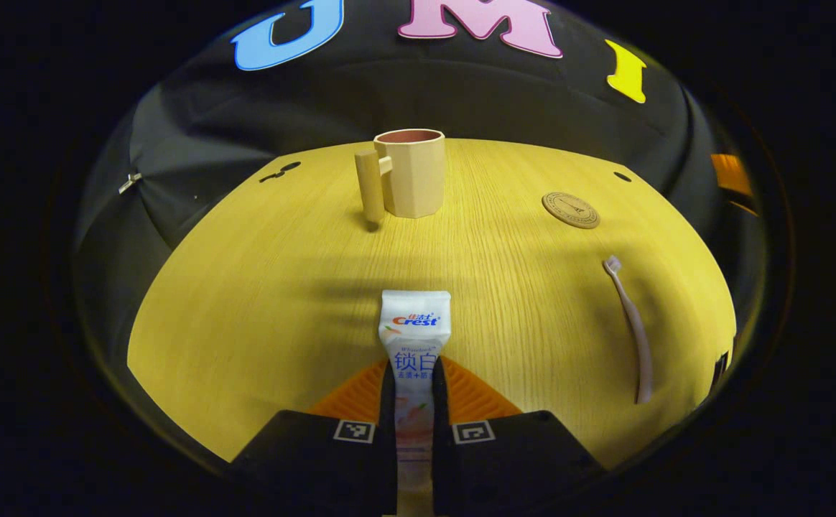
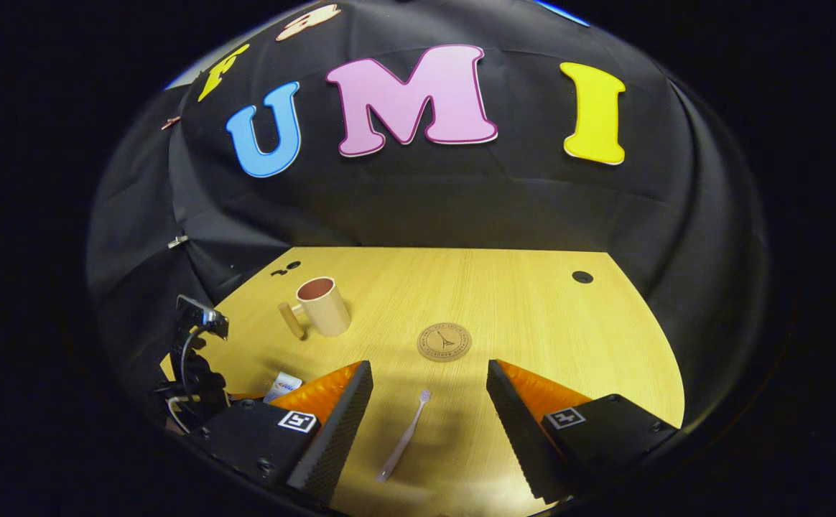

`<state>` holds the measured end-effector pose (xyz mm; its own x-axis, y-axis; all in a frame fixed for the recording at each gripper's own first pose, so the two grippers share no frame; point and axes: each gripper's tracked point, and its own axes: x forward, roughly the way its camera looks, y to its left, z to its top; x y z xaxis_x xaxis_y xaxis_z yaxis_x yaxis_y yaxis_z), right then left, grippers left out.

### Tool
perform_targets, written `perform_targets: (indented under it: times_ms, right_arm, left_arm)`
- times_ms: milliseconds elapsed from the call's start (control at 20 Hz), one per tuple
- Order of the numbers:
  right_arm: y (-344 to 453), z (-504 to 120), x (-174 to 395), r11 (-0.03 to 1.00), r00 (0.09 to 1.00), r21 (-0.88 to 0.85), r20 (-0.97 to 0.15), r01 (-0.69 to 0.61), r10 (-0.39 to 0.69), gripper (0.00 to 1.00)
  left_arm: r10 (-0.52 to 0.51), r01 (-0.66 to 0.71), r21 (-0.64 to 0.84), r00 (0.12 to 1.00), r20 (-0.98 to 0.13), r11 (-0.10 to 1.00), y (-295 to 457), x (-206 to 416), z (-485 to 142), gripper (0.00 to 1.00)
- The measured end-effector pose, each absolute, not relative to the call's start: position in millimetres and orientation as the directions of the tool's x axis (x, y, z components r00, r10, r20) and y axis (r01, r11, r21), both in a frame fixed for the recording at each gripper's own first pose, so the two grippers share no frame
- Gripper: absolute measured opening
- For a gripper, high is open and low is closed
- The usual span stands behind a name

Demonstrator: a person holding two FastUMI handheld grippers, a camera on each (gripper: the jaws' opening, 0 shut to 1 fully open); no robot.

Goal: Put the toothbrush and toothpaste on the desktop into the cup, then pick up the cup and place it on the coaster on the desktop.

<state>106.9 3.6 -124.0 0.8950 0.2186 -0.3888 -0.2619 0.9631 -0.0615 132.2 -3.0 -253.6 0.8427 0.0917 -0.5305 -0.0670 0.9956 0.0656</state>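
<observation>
Desk: a pale wooden desktop (image 2: 533, 316) fronts black cloth.
Left gripper (image 1: 414, 402): jaws pinch the toothpaste (image 1: 414, 337) low on its tube, crimped end pointing at the cup (image 1: 411, 172).
Right gripper (image 2: 429, 424): jaws spread wide above the toothbrush (image 2: 403, 438), which lies flat on the desk between them.
Cup: upright and looks empty.
Coaster (image 2: 444, 342): bare, well right of the cup.
Risk: the soft tube could sag or snag the rim and tip the cup.
</observation>
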Motion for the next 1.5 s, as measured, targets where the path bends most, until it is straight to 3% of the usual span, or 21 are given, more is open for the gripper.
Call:
perform_targets:
  times_ms: [550,600,650,1050,1200,1250,1450,1500]
  right_arm:
    - [25,-152,112,0.955,0.860,-0.067,-0.458,-0.288,0.227,0.99]
    - [25,-154,112,0.956,0.859,-0.069,-0.462,-0.284,0.222,0.99]
    - [24,-157,112,0.957,0.857,-0.074,-0.469,-0.279,0.214,0.98]
    - [7,-216,112,0.974,0.807,-0.133,-0.586,-0.185,0.074,0.98]
    - [10,-243,104,0.974,0.768,-0.139,-0.638,-0.177,0.049,0.99]
    - [10,-250,100,0.975,0.759,-0.141,-0.651,-0.169,0.037,0.99]
    - [11,-279,85,0.984,0.718,-0.121,-0.696,-0.130,0.009,0.99]
    - [11,-284,82,0.984,0.710,-0.126,-0.704,-0.128,0.002,0.99]
  left_arm:
    - [0.076,-0.126,-0.076,0.878,-0.472,0.989,7,75,-215,0.22]
    - [0.077,-0.134,-0.090,0.881,-0.467,0.987,9,71,-210,0.17]
    - [0.080,-0.141,-0.097,0.883,-0.462,0.985,13,66,-202,0.22]
    - [0.119,-0.135,-0.013,0.907,-0.403,0.991,37,29,-168,0.22]
    - [0.102,-0.116,-0.009,0.902,-0.420,0.993,39,20,-173,0.22]
    - [0.097,-0.111,-0.008,0.899,-0.428,0.994,40,18,-174,0.27]
    - [0.084,-0.096,-0.005,0.892,-0.445,0.995,45,7,-179,0.17]
    - [0.079,-0.091,-0.005,0.891,-0.447,0.996,45,6,-180,0.22]
